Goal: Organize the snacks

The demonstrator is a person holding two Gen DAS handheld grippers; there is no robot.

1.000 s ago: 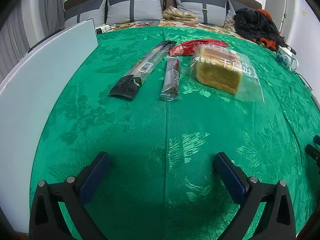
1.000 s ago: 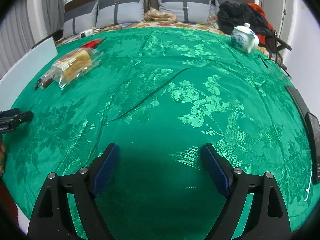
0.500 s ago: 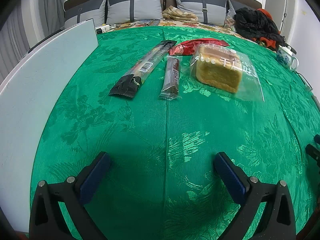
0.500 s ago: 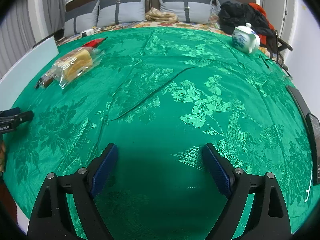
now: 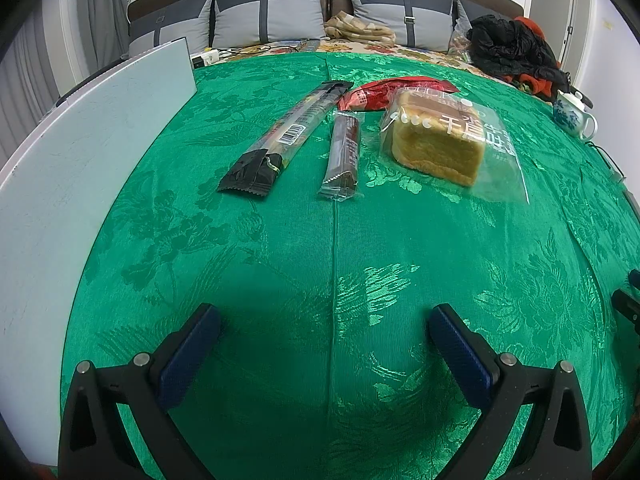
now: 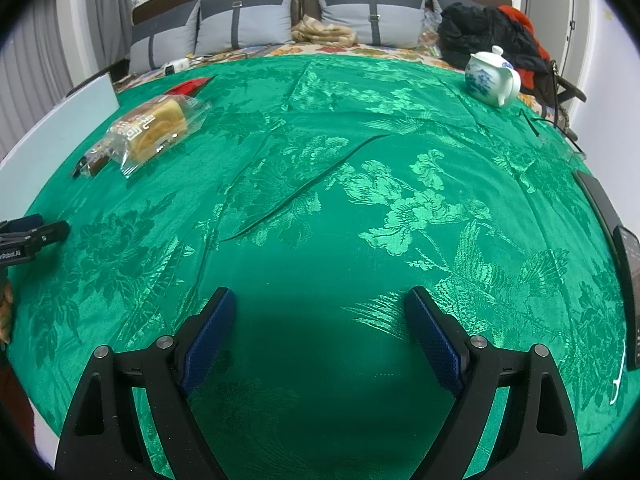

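Holding both tools above the green cloth, we kept the left gripper and right gripper spread wide with nothing between the fingers. Ahead lay the long black packet, short bar, bagged bread and red packet side by side.

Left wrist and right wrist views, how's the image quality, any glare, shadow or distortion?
Left wrist view: strong fisheye bending with dark corners, a dark shadow on the green cloth between the left gripper fingers, glare on the clear bread bag. Right wrist view: same bending, a similar shadow at the right gripper, sheen on the woven flowers, teapot sharp.
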